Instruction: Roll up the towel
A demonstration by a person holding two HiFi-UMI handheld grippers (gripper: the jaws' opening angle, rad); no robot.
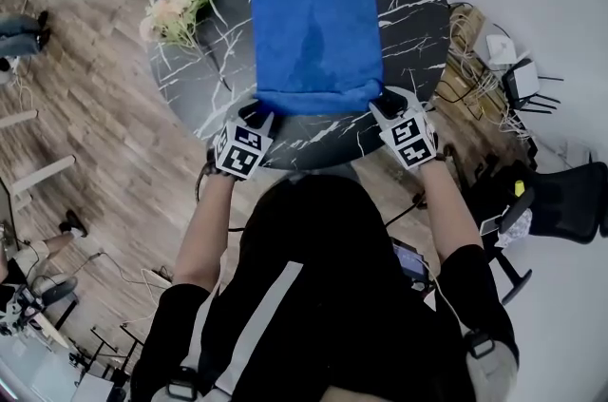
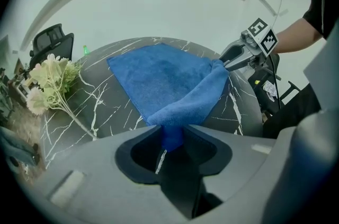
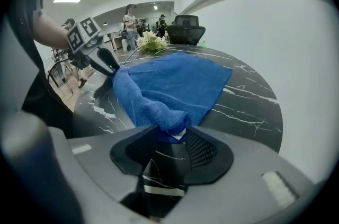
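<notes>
A blue towel (image 1: 315, 34) lies spread on the round black marble table (image 1: 190, 77), its near edge lifted and folded back into a low roll. My left gripper (image 1: 260, 114) is shut on the towel's near left corner (image 2: 172, 135). At the near right corner (image 3: 172, 127), my right gripper (image 1: 384, 104) is shut on the cloth too. In the left gripper view the towel (image 2: 164, 82) stretches across to the right gripper (image 2: 229, 62). The right gripper view shows the rolled edge (image 3: 140, 101) running to the left gripper (image 3: 113, 67).
A bunch of pale flowers (image 1: 176, 6) lies on the table left of the towel. A black office chair (image 1: 560, 201) and cables (image 1: 475, 48) stand on the floor to the right. People stand far off in the room (image 3: 130, 24).
</notes>
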